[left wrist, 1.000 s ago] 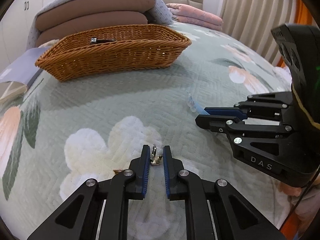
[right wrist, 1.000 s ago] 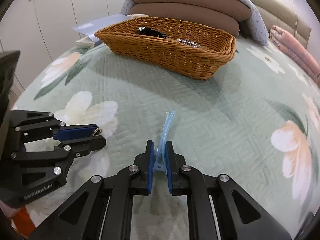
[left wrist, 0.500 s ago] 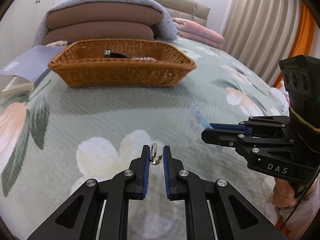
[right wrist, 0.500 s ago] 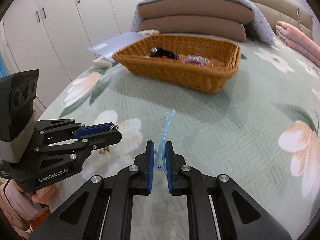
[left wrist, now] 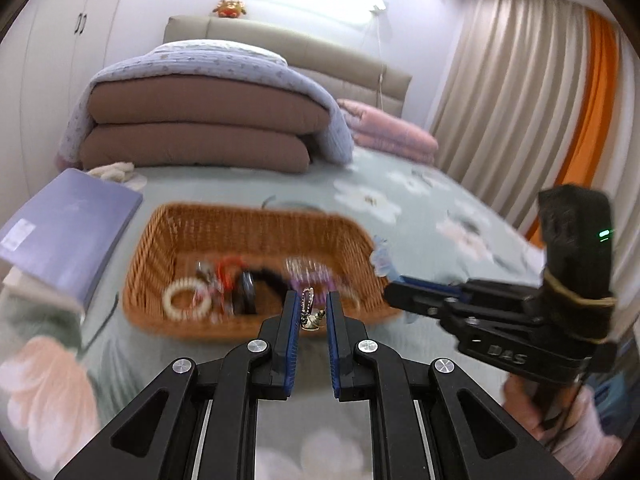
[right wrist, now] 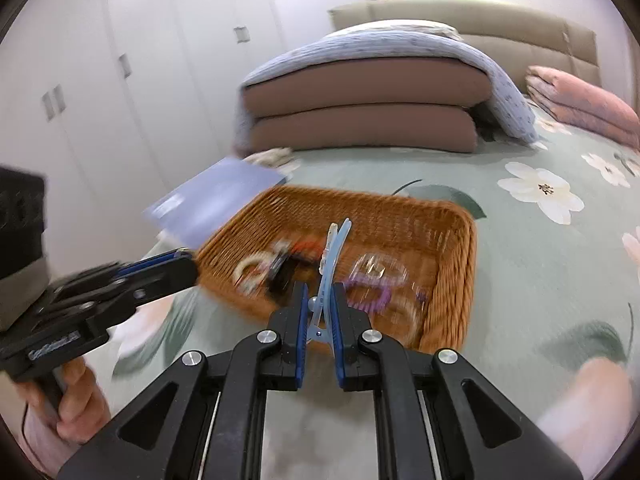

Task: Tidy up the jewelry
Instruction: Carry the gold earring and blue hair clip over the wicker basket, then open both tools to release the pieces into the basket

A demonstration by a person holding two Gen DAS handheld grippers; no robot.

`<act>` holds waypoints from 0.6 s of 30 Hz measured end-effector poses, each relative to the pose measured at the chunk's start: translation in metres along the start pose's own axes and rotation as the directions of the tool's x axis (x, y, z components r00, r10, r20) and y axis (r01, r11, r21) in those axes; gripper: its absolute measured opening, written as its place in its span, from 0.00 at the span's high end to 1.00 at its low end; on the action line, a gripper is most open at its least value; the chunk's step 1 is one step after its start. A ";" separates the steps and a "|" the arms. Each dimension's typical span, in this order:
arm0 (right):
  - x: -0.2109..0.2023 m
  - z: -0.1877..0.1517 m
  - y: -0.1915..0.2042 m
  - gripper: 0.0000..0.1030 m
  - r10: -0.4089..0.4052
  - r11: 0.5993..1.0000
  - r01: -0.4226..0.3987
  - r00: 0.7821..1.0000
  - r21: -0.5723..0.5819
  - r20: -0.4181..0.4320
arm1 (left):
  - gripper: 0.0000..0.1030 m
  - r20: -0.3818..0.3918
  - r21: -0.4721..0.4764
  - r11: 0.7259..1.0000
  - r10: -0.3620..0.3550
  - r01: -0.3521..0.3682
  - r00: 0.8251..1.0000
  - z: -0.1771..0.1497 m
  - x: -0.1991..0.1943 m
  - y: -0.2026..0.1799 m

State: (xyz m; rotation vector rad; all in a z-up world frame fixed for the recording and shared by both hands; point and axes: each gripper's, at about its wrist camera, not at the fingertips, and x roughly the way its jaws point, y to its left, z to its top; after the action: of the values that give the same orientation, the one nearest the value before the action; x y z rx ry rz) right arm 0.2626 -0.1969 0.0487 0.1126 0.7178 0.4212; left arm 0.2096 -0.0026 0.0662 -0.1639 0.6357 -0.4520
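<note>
Grippers both up off the bed and angled down toward the basket: the left gripper has its blue pads nipped onto a small metal earring that dangles between them, and the right gripper is clamped on a pale blue hair clip, whose long end sticks out ahead over the basket. A bare hand grips the left tool's handle low in the right camera's view. The wicker basket sits just ahead of both, on the bed, and it is busy in there: a cream bead bracelet, something red and something black beside it, and a purple piece toward the right end, all smeared by blur. Underneath, a pale green quilt with big white and peach flowers. Beyond the basket, a lilac book, folded brown bedding under a blue cover, a pink blanket, beige curtains, white wardrobe doors.
</note>
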 end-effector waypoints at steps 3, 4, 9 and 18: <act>0.026 0.015 -0.009 0.88 -0.015 0.998 0.016 1.000 0.054 -0.008 | 0.87 0.027 -0.027 0.999 0.025 -0.024 0.999 0.021 0.021 0.016; 0.031 0.019 -0.010 0.88 -0.020 0.998 0.021 1.000 0.065 -0.009 | 0.87 0.032 -0.031 0.999 0.031 -0.030 0.999 0.025 0.028 0.020; 0.064 0.028 -0.015 0.88 -0.069 0.994 0.073 0.996 0.087 -0.049 | 0.87 0.031 -0.040 0.997 0.074 -0.073 0.997 0.033 0.064 0.034; 0.093 0.030 -0.028 0.85 -0.066 0.987 0.082 0.991 0.136 -0.117 | 0.85 -0.003 -0.073 0.993 0.098 -0.098 0.995 0.030 0.085 0.053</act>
State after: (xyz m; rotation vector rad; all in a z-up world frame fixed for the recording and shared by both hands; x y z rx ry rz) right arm 0.3543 -0.1823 0.0069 0.1957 0.8601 0.3069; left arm 0.3074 0.0065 0.0295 -0.2015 0.6571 -0.3346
